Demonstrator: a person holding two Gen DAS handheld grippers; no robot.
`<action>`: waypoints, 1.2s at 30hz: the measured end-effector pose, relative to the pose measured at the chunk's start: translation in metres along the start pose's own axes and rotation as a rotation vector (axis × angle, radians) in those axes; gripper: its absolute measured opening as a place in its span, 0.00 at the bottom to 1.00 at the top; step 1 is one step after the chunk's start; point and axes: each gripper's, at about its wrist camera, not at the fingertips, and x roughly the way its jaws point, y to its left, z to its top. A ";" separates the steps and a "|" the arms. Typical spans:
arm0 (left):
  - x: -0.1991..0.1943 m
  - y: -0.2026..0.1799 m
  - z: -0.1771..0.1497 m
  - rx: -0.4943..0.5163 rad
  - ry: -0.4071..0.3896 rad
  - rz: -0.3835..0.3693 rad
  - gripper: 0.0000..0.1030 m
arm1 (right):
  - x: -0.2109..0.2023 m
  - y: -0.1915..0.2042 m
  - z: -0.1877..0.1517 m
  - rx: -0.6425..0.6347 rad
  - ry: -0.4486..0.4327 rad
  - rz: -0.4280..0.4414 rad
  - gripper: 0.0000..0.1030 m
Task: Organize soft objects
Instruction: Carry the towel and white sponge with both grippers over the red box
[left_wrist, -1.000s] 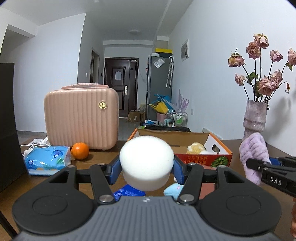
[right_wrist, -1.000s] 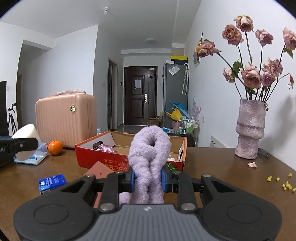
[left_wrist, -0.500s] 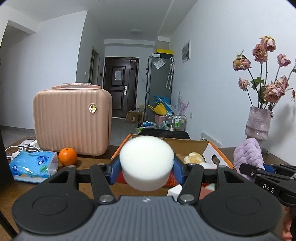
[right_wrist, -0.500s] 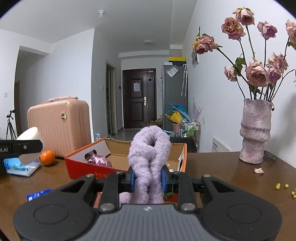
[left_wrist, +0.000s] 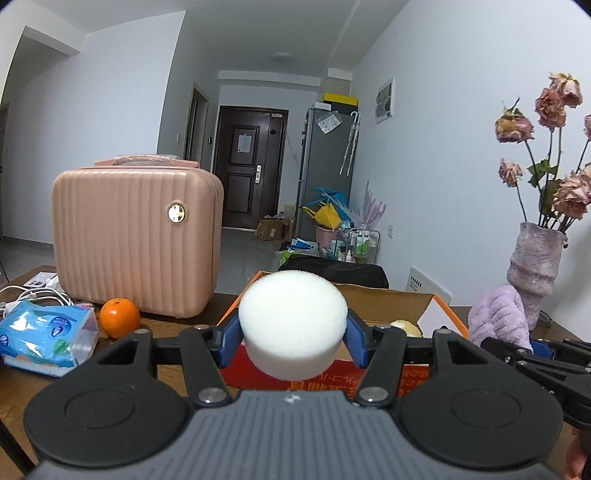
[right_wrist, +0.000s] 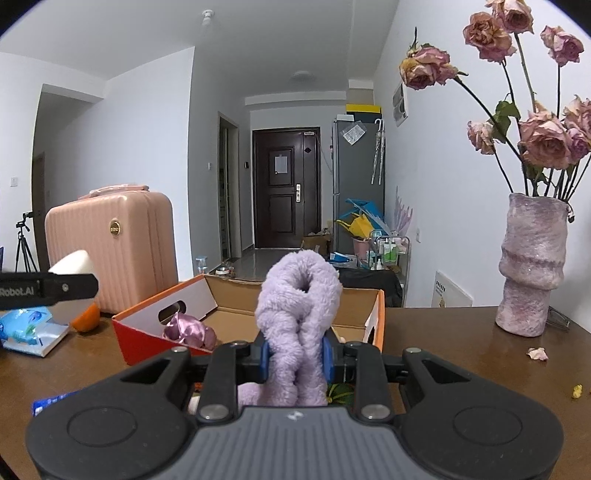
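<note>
My left gripper (left_wrist: 291, 338) is shut on a round white sponge (left_wrist: 291, 325), held just in front of the orange cardboard box (left_wrist: 424, 299). My right gripper (right_wrist: 295, 354) is shut on a fluffy lilac twisted plush (right_wrist: 299, 314), close to the near wall of the same box (right_wrist: 147, 332). Inside the box lie a shiny purple fabric piece (right_wrist: 188, 330) and a yellowish soft toy (left_wrist: 404, 326). The lilac plush (left_wrist: 498, 317) also shows at the right of the left wrist view, and the white sponge (right_wrist: 72, 262) at the left of the right wrist view.
A pink ribbed suitcase (left_wrist: 136, 240), an orange (left_wrist: 120, 317) and a blue tissue pack (left_wrist: 44, 336) stand left on the brown table (right_wrist: 461, 362). A lilac vase (right_wrist: 532, 266) of dried roses is at the right. A small blue packet (right_wrist: 48, 404) lies near the front.
Both grippers have moved forward toward the box with their loads still held; the box and suitcase now look closer, and the small items in front of the box have slipped below the left view.
</note>
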 end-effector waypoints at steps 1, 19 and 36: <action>0.004 0.000 0.000 -0.001 0.004 0.001 0.56 | 0.003 0.000 0.001 -0.002 0.002 0.001 0.25; 0.062 0.001 0.016 -0.004 0.009 0.005 0.56 | 0.063 -0.001 0.016 -0.030 0.025 0.029 0.25; 0.099 -0.012 0.022 0.024 0.004 0.015 0.56 | 0.102 0.009 0.032 -0.065 0.042 0.074 0.25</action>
